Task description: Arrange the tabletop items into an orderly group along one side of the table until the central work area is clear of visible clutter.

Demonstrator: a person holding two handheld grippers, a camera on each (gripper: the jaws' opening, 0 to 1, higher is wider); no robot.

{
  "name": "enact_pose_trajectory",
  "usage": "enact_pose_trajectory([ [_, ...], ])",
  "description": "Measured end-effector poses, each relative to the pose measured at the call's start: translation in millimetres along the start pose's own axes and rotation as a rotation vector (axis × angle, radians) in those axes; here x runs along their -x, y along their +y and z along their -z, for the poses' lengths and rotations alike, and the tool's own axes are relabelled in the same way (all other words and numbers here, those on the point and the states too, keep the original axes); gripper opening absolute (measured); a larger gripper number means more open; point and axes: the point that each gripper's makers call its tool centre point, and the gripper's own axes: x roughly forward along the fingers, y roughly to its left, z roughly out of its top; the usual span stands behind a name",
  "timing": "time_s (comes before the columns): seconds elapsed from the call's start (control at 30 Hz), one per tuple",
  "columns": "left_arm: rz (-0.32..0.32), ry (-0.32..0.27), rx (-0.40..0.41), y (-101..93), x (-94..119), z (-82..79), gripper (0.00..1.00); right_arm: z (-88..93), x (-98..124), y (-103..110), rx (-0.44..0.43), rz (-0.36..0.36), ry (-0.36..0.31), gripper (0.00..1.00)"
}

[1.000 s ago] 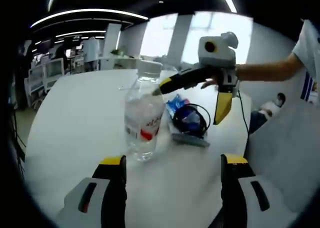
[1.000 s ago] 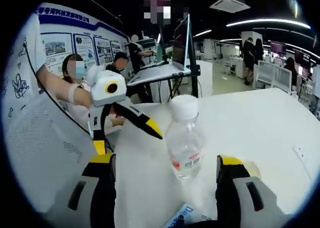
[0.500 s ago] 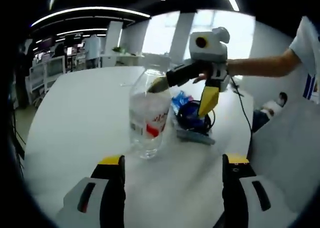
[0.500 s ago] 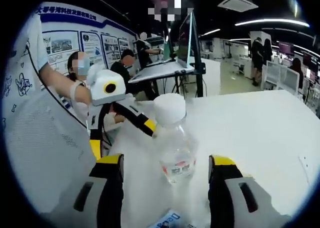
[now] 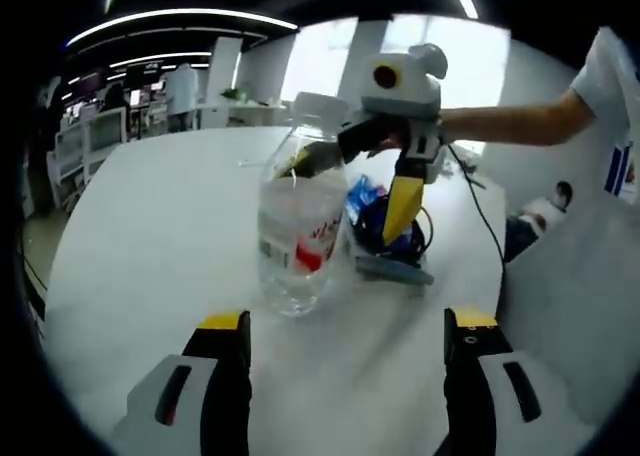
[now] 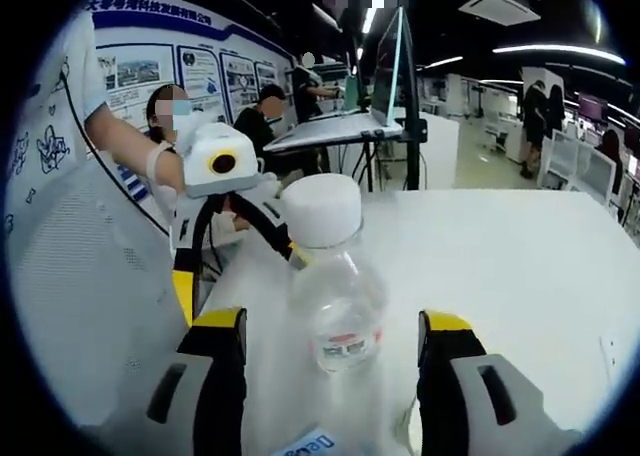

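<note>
Both my grippers [image 5: 345,326] [image 6: 330,326] stand released around the bottle [image 5: 297,226]; black cable [image 5: 395,226] and blue packet [image 5: 360,196] lie just beyond.

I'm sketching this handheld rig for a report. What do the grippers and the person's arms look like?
Each gripper, left and right, has grey fingers with black slots and yellow tips. The right gripper trails a black cable. The person wears a white short sleeve and a white wristband.
</note>
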Motion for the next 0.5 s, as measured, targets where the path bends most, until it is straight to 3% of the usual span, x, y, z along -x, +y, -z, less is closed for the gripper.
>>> enact_pose_trajectory([
  [0.5, -0.005, -0.001, 0.009, 2.6, 0.9, 1.8, 0.75, -1.8, -15.4, -3.8, 0.057, -0.033, 0.034, 0.61],
])
